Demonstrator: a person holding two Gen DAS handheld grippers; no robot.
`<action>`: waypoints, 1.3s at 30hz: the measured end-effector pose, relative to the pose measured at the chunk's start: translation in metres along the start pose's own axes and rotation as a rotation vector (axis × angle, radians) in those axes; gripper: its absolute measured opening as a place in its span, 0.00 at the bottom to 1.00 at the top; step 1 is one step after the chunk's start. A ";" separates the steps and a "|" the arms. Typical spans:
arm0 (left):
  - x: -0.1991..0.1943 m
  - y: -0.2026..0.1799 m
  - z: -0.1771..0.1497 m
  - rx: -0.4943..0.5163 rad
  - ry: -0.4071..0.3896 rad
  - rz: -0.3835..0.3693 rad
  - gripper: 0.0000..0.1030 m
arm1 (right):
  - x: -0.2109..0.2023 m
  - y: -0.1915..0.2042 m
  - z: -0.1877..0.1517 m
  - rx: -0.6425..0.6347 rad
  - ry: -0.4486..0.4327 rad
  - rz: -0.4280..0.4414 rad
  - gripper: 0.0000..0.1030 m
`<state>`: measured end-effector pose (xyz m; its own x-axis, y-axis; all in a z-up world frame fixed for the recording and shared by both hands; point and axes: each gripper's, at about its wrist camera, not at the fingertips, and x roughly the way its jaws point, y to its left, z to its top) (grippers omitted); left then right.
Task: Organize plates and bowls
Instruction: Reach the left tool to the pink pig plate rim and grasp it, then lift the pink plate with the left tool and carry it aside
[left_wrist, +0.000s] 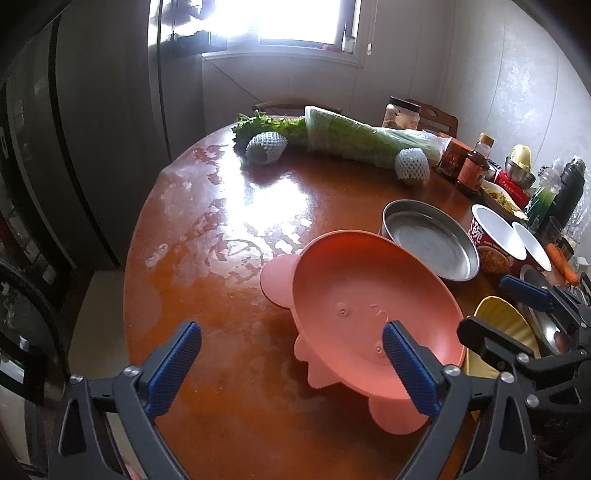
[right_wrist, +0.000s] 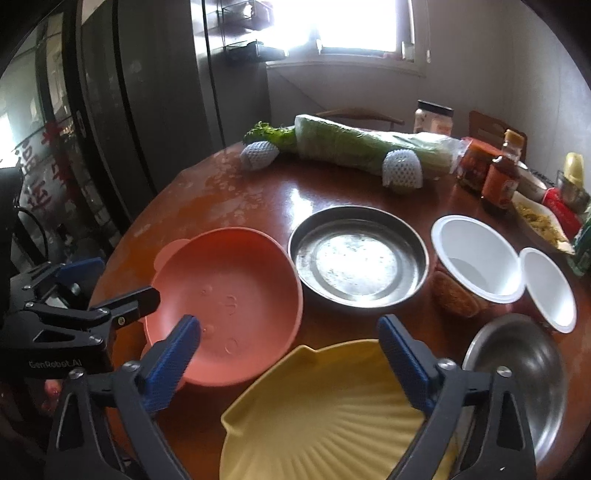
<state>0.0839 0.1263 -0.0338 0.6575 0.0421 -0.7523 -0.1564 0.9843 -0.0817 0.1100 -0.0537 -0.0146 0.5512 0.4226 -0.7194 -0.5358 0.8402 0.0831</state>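
Note:
A pink bear-shaped bowl (left_wrist: 362, 295) (right_wrist: 229, 280) sits on the round brown table (left_wrist: 229, 229). My left gripper (left_wrist: 291, 332) is open and straddles its near-left rim, with one finger over the bowl's inside and the other over bare table. A yellow shell-shaped plate (right_wrist: 325, 406) lies nearest in the right wrist view. My right gripper (right_wrist: 288, 325) is open above its far edge, and its left finger overlaps the pink bowl. Behind them lie a steel plate (right_wrist: 358, 258) (left_wrist: 432, 240) and, at the right, a steel bowl (right_wrist: 517, 362). Neither gripper holds anything.
Two white-lined noodle cups (right_wrist: 476, 254) stand right of the steel plate. A wrapped cabbage (right_wrist: 362, 147), two net-wrapped fruits (right_wrist: 402, 170), sauce bottles (right_wrist: 502, 181) and a jar (right_wrist: 434, 116) line the far side. A dark fridge (left_wrist: 92, 129) stands left of the table edge.

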 end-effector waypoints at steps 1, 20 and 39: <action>0.002 0.000 0.001 0.002 0.001 0.001 0.92 | 0.002 0.001 0.001 -0.007 -0.001 0.003 0.82; 0.021 -0.010 -0.001 0.003 0.055 -0.074 0.48 | 0.029 0.008 -0.002 -0.072 0.067 0.036 0.35; 0.027 0.010 0.023 0.000 0.055 -0.011 0.40 | 0.012 0.029 0.003 -0.083 0.035 0.087 0.33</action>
<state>0.1173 0.1409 -0.0398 0.6178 0.0216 -0.7860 -0.1493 0.9847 -0.0903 0.1029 -0.0228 -0.0192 0.4784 0.4795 -0.7357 -0.6325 0.7693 0.0901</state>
